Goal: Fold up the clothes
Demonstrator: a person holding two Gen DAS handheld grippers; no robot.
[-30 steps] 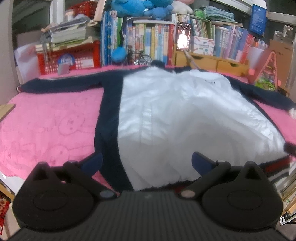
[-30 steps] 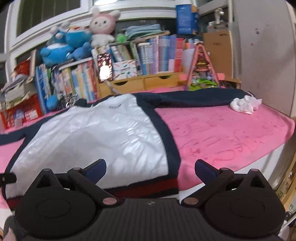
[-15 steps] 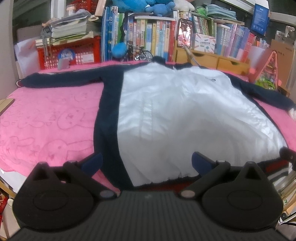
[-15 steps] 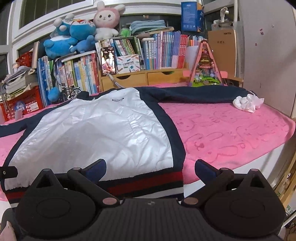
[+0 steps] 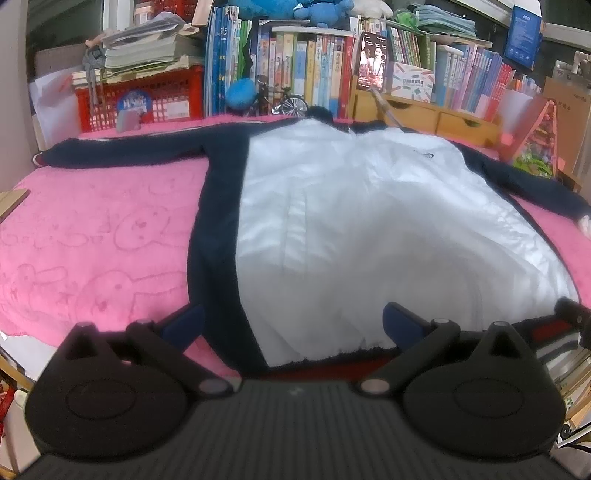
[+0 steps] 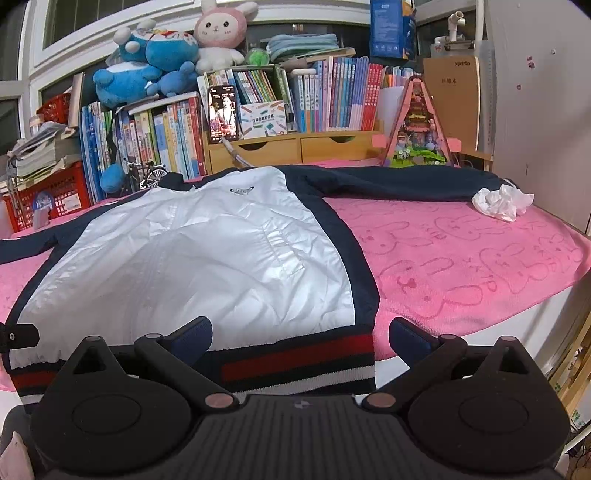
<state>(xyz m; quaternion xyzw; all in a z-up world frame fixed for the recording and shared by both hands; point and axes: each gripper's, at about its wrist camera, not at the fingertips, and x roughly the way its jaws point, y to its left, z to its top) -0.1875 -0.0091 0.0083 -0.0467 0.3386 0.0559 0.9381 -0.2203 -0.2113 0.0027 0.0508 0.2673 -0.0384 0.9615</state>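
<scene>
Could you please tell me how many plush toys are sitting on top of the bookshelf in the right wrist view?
3, though others may be hidden: a pink-and-white bunny in the middle of the shelf top, a round blue toy just left of it, and another blue toy lying furthest left.

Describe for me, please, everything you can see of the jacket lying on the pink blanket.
The jacket lies flat, front up, on the pink blanket, sleeves spread out to both sides. Its body is shiny, creased white fabric with navy sides, sleeves and collar, a small chest logo, and a ribbed navy, red and white hem at the near edge. Neither open gripper holds it.
</scene>
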